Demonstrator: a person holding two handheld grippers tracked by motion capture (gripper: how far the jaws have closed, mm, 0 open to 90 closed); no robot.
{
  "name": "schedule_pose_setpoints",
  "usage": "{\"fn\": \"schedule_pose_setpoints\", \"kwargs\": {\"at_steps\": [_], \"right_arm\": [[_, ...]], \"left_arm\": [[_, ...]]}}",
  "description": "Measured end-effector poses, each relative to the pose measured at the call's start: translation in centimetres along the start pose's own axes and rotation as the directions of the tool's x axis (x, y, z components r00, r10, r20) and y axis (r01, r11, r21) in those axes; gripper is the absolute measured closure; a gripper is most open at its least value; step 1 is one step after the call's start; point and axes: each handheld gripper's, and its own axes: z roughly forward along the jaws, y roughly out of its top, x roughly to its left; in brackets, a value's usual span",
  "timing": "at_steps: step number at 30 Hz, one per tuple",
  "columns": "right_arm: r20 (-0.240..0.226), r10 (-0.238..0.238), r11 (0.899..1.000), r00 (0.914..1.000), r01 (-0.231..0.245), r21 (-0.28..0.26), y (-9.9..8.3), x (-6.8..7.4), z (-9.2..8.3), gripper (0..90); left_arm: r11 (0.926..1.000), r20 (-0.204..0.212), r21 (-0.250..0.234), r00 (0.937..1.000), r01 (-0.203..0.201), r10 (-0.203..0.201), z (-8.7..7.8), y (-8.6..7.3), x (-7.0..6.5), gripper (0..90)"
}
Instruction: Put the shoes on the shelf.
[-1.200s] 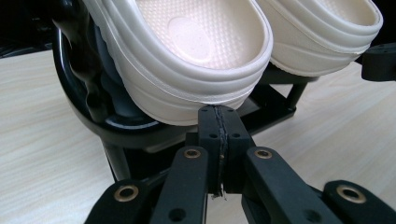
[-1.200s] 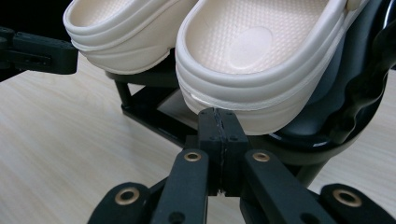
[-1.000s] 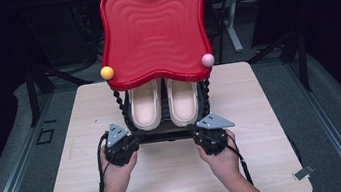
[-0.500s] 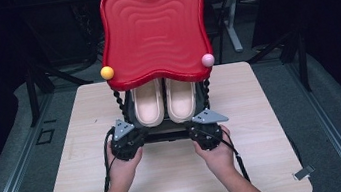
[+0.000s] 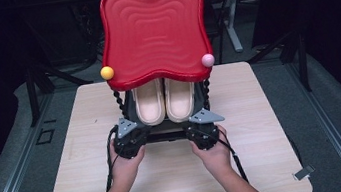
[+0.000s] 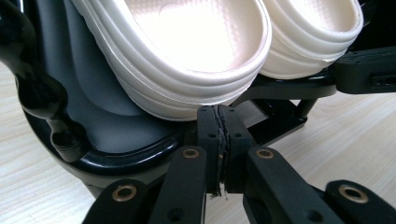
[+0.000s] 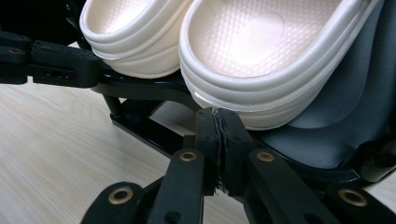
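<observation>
— Since both grippers stand at the near edge of the shoe rack (image 5: 166, 136), which way do the slippers lie from them?

— Straight ahead and a little higher. The left slipper (image 5: 149, 102) is just beyond the left gripper (image 5: 129, 141), the right slipper (image 5: 179, 98) just beyond the right gripper (image 5: 203, 133). Each hand is nearer to its own slipper, so no crossing is needed.

— And the long axis?

— It runs away from the person, heel toward the grippers, toe under the red tray (image 5: 153, 30). In the left gripper view the heel of the near slipper (image 6: 187, 56) hangs right above the jaw tips; in the right gripper view it is the same with the other slipper (image 7: 275, 60).

— Do the jaws hold something?

— No. On both grippers the two pads are pressed together (only a thin seam shows between them), and nothing is between them. I judge they must spread before they can take a heel.

— What stands in the way?

— The black rim (image 6: 116, 156) of the shelf lies under the heels, very close to the tips, and the red tray covers the front half of the slippers from above. The twisted posts (image 5: 119, 102) stand at both sides. The wooden table (image 5: 258, 159) around is otherwise free.
</observation>
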Motion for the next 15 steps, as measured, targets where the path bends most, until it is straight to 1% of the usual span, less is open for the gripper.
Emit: {"fn": "schedule_pose_setpoints", "kwargs": {"at_steps": [2, 4, 8, 11, 14, 15], "right_arm": [[0.003, 0.003, 1.000, 1.0000, -0.003, 0.006, 0.03, -0.19, 0.07, 87.4], [0.003, 0.016, 1.000, 0.9999, -0.016, 0.008, 0.04, -0.35, 0.17, 87.4], [0.001, 0.028, 1.000, 0.9996, -0.028, 0.010, 0.10, -0.56, 0.44, 86.6], [0.001, 0.033, 0.999, 0.9995, -0.033, 0.001, 0.11, -0.55, 0.69, 85.3], [-0.007, 0.040, 0.999, 0.9992, -0.040, 0.002, 0.12, -0.61, 0.79, 83.0], [-0.009, 0.042, 0.999, 0.9991, -0.042, -0.001, 0.07, -0.56, 0.80, 80.3]], "left_arm": [[1.0000, -0.004, 0.000, 1.0000, 0.007, -0.007, 0.15, 0.01, 0.15, 88.2], [0.9999, -0.003, 0.001, 0.9999, 0.014, -0.014, 0.35, 0.00, 0.25, 88.0], [0.9999, 0.003, 0.000, 0.9999, 0.013, -0.013, 0.67, 0.06, 0.32, 87.5], [1.0000, 0.011, -0.001, 0.9999, 0.005, -0.005, 0.79, 0.10, 0.33, 86.3], [1.0000, 0.020, -0.004, 0.9998, 0.003, -0.003, 0.76, 0.04, 0.32, 84.0], [1.0000, 0.023, -0.004, 0.9997, 0.004, -0.004, 0.71, 0.03, 0.30, 82.6]]}}
